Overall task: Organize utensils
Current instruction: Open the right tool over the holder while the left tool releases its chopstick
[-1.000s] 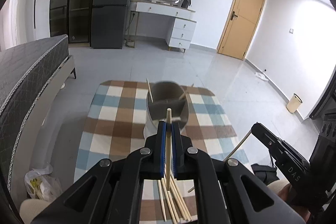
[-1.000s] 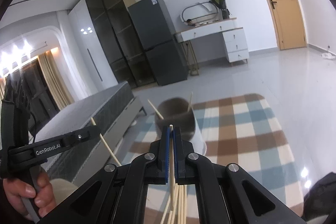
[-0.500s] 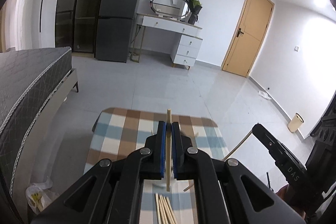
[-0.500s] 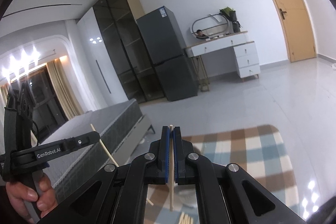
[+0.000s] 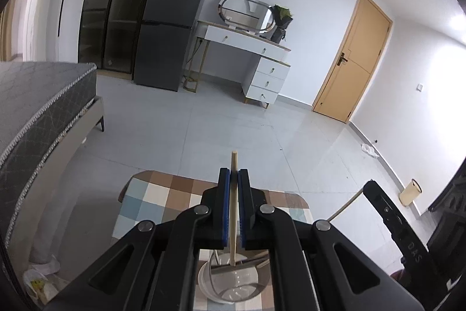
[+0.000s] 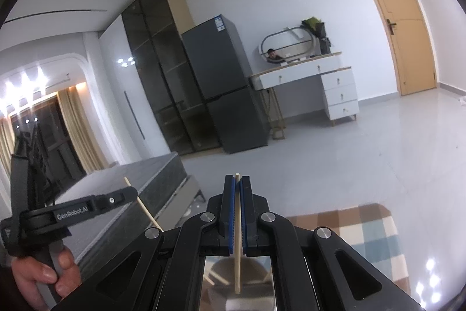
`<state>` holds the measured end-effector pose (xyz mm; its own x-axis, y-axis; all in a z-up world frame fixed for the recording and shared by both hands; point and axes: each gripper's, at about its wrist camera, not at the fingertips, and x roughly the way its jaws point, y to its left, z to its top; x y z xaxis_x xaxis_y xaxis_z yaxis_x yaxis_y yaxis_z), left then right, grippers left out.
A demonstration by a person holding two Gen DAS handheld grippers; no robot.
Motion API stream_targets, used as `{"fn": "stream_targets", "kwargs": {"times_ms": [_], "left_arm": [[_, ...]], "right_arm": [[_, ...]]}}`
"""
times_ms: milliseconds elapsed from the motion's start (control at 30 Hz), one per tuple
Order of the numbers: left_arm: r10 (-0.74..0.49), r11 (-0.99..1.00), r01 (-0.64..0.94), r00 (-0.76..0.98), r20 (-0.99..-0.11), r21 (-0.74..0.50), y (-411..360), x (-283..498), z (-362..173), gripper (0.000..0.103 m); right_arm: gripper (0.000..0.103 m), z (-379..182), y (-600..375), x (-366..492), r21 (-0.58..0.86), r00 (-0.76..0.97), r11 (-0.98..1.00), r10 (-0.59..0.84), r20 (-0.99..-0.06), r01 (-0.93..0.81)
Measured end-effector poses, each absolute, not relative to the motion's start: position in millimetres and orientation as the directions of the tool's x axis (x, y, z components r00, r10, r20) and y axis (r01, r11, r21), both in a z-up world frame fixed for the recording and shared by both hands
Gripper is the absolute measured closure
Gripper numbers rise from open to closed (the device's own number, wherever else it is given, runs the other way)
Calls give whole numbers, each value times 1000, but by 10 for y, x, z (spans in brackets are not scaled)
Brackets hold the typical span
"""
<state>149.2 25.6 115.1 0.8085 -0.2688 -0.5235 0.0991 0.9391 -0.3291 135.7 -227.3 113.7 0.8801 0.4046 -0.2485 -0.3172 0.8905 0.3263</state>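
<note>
Your left gripper (image 5: 234, 175) was clenched on one chopstick (image 5: 233, 212), its lower end hanging over the holder (image 5: 230, 281) directly below the fingers. Your right gripper (image 6: 238, 182) was likewise clamped on a second chopstick (image 6: 238, 238), tip above the same holder. A few sticks already leaned inside it. Judged partway done: both held chopsticks were yet to be dropped in, and how many remained on the checked tablecloth (image 5: 151, 200) could not be seen.

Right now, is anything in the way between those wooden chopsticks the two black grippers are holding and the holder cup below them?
Nothing visible does. The left gripper is clamped on one pale wooden chopstick, whose lower tip hangs over the open mouth of the round white and grey holder cup. The right gripper's chopstick likewise hangs above it. A few chopsticks already lean inside.
</note>
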Motion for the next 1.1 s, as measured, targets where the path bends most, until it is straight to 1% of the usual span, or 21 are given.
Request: {"fn": "stream_targets", "kwargs": {"times_ms": [100,200,333,700,800,867,967,1067,1100], "left_arm": [[-260,939,83,807,-531,-334,282,1576,1047,102],[-241,947,75,811,-533,-313,273,1631,957,102],[-256,940,76,800,-543,-332,279,1695,849,102],[-284,945,137,795,-536,-298,102,1662,868,102],[-291,945,144,782,-551,-294,67,1673,850,102],[-323,935,161,756,-569,-316,48,1679,822,102],[-335,933,169,733,-592,-318,20,1684,783,102],[-369,925,207,693,-620,-320,-23,1679,756,101],[-373,926,222,669,-642,-307,-50,1680,749,96]], "right_arm": [[100,1049,-2247,1446,332,886,893,393,-246,-304],[100,969,-2232,1505,345,884,887,399,-242,-306],[100,911,-2212,1566,332,885,892,395,-245,-307],[100,656,-2244,1599,316,870,903,387,-306,-290],[100,615,-2260,1595,317,862,902,393,-320,-293],[100,610,-2249,1607,317,855,899,402,-328,-301],[100,580,-2193,1614,310,835,898,415,-362,-312],[97,475,-2116,1642,309,794,894,434,-425,-324],[97,418,-2096,1656,315,772,893,439,-460,-321]]}}
